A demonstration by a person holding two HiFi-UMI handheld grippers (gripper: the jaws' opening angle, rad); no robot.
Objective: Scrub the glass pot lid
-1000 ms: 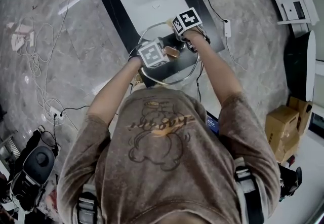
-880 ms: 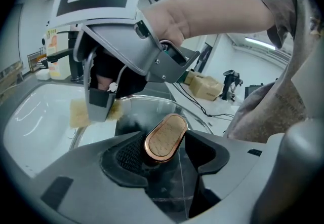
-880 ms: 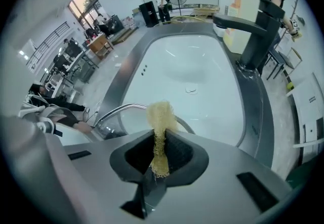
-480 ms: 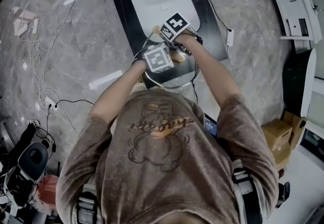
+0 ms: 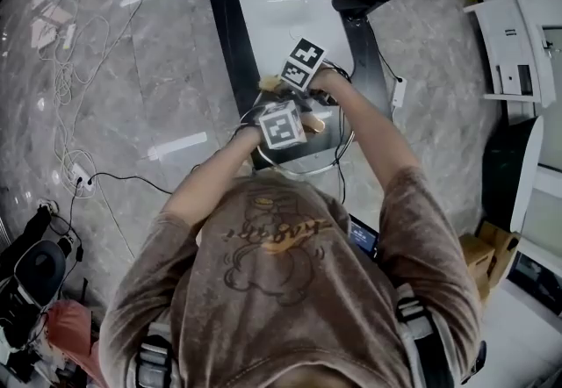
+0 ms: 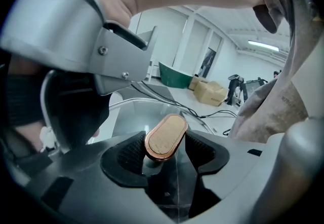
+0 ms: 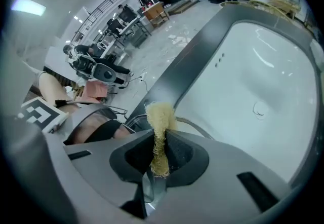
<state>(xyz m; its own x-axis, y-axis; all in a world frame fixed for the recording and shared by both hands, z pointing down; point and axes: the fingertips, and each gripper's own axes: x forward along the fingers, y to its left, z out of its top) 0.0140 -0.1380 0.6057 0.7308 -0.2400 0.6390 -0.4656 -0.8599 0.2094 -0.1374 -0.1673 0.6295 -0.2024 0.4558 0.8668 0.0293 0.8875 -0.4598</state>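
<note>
While the left gripper [image 6: 164, 148] clamps the oval copper-rimmed knob [image 6: 166, 136] of the round glass pot lid [image 6: 132, 116], jaws partly apart on it, the lid hangs just beside the near end of the white oval basin [image 7: 263, 76]. The right gripper [image 7: 161, 156] pinches a yellow fibrous scouring pad [image 7: 161, 115], jaws nearly together. Risk: scrubbing pressure may twist the smooth knob in the pads, and the lid would drop beside the basin and shatter.

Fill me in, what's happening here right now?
A person works over a white sink with a gripper in each hand. The left gripper is shut on the knob of the glass lid, holding it. The right gripper pinches a yellow scrubber near the lid's rim; contact isn't clear.
</note>
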